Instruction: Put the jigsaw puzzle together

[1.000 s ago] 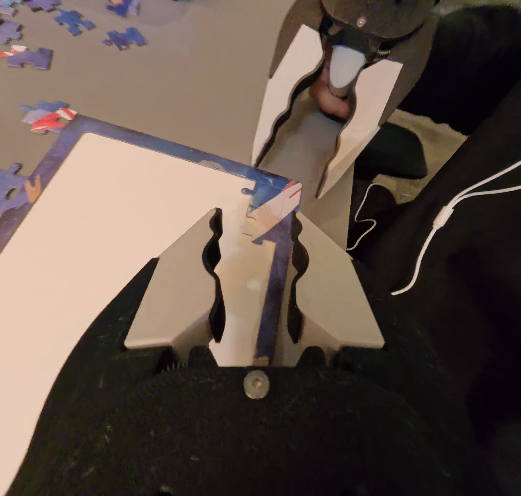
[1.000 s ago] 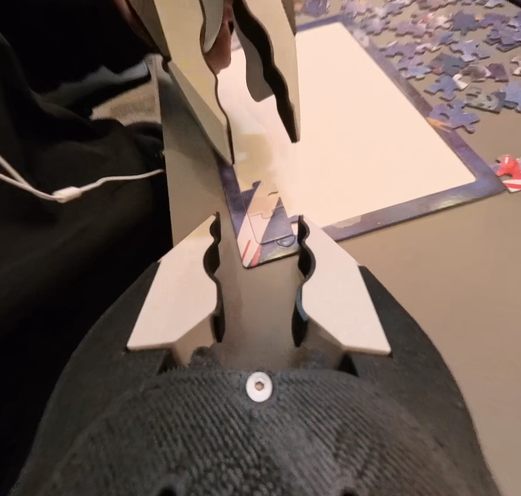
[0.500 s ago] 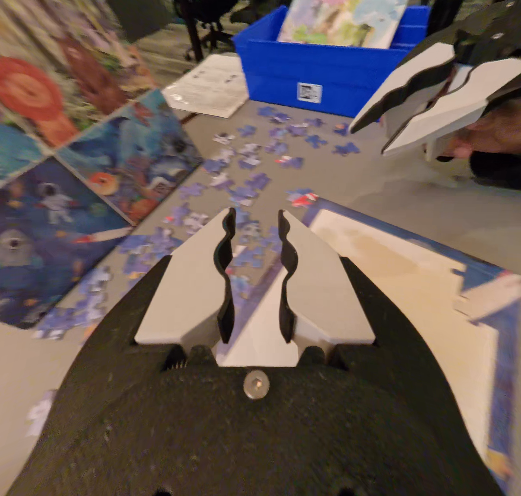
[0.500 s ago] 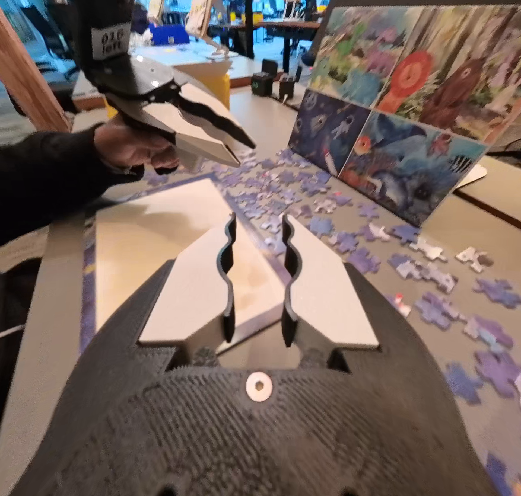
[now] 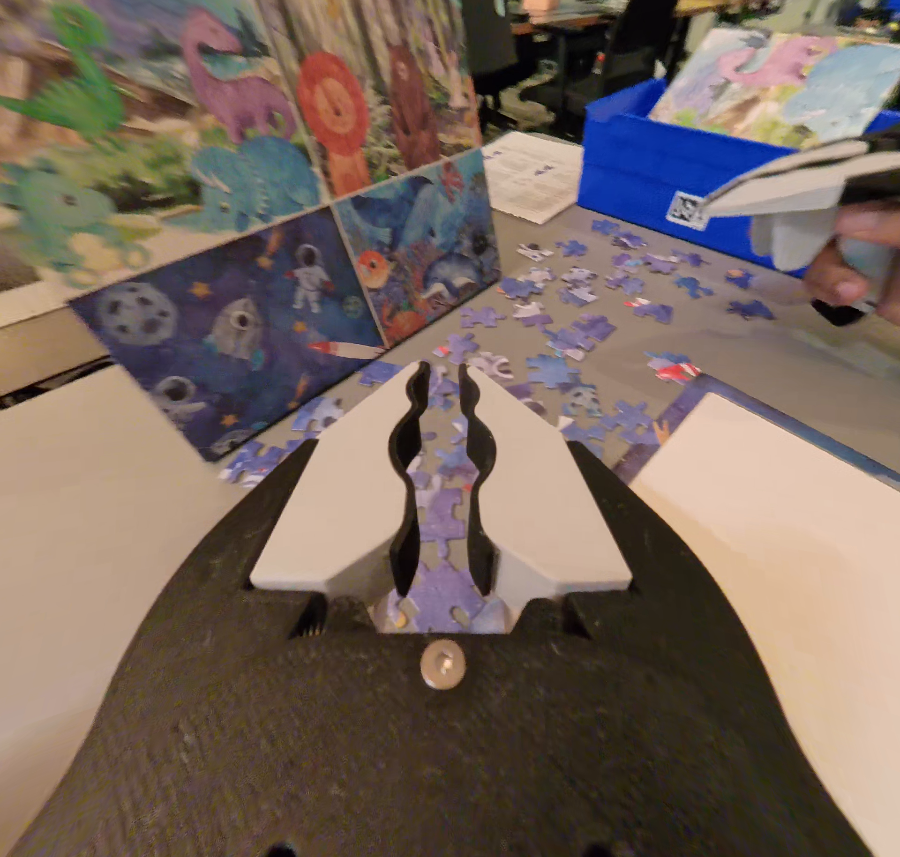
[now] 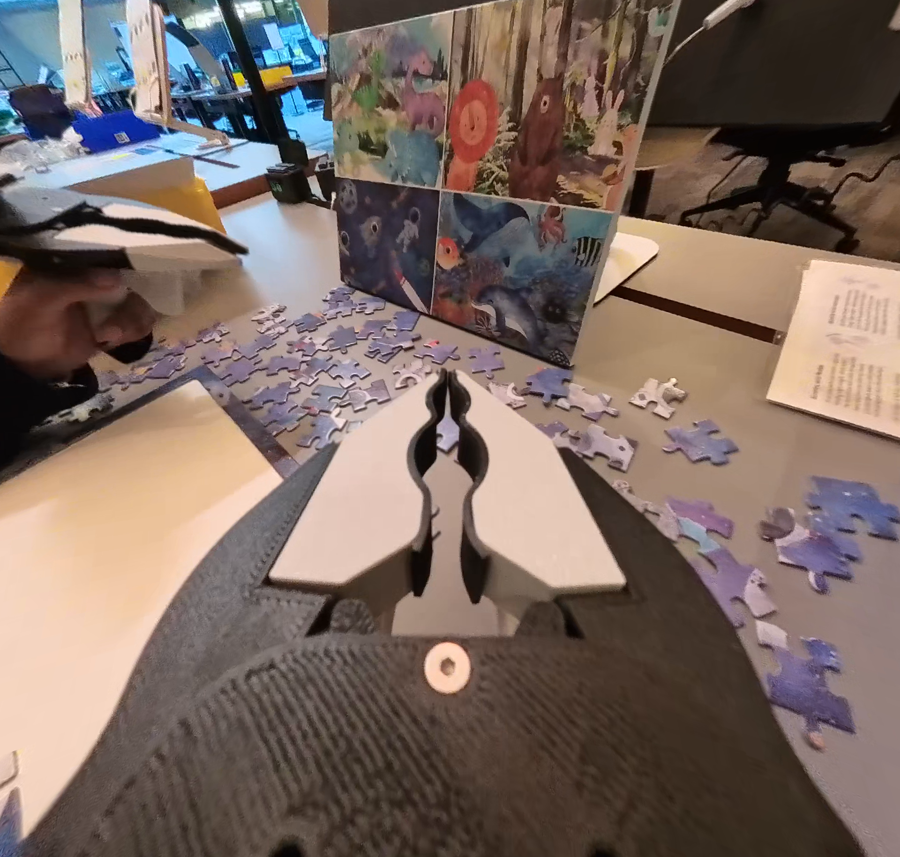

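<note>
The puzzle board (image 5: 759, 517) is white with a dark blue frame and lies at the right in the left wrist view and at the left in the right wrist view (image 6: 121, 468). Several loose blue and purple pieces (image 5: 560, 298) are scattered on the grey table, also in the right wrist view (image 6: 316, 361). My left gripper (image 5: 444, 371) is narrowly open and empty, above loose pieces beside the board's left edge. My right gripper (image 6: 448, 377) is shut with its tips touching and empty, above the table near the board's corner. Each gripper shows in the other's view (image 5: 789, 186) (image 6: 146, 244).
An upright picture board (image 6: 477, 152) with four scenes stands behind the pieces, also in the left wrist view (image 5: 243, 308). A blue bin (image 5: 633, 176) holds another picture. A printed sheet (image 6: 847, 347) lies at the right. A pale surface (image 5: 73, 566) adjoins on the left. Spacing between my two grippers at the tips: around 20 cm.
Both grippers have lifted away from the board's near corner and swung to face the loose pieces and picture board. The left jaws have narrowed and the right jaws have closed.
</note>
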The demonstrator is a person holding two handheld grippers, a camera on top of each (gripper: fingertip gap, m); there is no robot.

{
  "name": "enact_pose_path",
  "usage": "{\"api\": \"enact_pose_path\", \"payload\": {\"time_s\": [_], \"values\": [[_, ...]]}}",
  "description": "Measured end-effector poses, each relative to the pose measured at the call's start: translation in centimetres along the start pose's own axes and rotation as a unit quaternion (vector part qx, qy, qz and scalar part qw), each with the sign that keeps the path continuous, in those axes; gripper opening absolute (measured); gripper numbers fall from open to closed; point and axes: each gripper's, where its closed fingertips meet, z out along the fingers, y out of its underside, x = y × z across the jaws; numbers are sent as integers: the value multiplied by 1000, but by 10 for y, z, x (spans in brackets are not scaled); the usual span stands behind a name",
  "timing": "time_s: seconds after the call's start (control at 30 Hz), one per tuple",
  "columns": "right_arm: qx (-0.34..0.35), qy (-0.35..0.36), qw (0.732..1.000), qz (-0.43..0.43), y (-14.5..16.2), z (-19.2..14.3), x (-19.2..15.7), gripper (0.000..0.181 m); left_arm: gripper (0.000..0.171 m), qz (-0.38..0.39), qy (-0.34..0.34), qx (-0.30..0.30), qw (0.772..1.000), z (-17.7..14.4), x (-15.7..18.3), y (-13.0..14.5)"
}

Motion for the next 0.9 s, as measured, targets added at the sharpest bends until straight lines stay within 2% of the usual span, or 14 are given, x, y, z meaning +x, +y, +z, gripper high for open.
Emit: {"api": "enact_pose_path", "payload": {"time_s": [0.13, 0.2, 0.27, 0.37, 0.43, 0.5, 0.6, 0.7, 0.83, 0.9], "values": [[-37, 32, 998, -28, 19, -2, 13, 0, 11, -46, -20, 29, 998, -9, -18, -6], [-57, 32, 997, -33, 26, 4, 8, 4, 11, -69, -18, 43, 997, -12, -22, -9], [-69, 4, 997, -27, 28, 16, -14, 4, 11, -84, -17, 53, 995, -14, -26, -11], [-81, -49, 995, -4, 31, 46, -66, 1, 12, -100, -9, 53, 994, -14, -27, -9], [-133, -73, 988, -12, 47, 68, -100, 7, 13, -103, -10, 49, 993, -13, -28, -6], [-194, -59, 978, -55, 68, 85, -115, 14, 13, -109, -5, 51, 993, -13, -27, -6], [-235, -2, 964, -122, 86, 96, -110, 20, 14, -117, 9, 59, 991, -13, -21, -11], [-257, 20, 960, -105, 94, 97, -104, 32, 14, -108, 8, 60, 992, -14, -19, -13], [-266, 14, 961, -69, 101, 99, -101, 32, 14, -101, 3, 56, 993, -14, -19, -12], [-268, 17, 960, -74, 101, 99, -98, 26, 14, -103, 7, 57, 993, -13, -18, -12]]}}
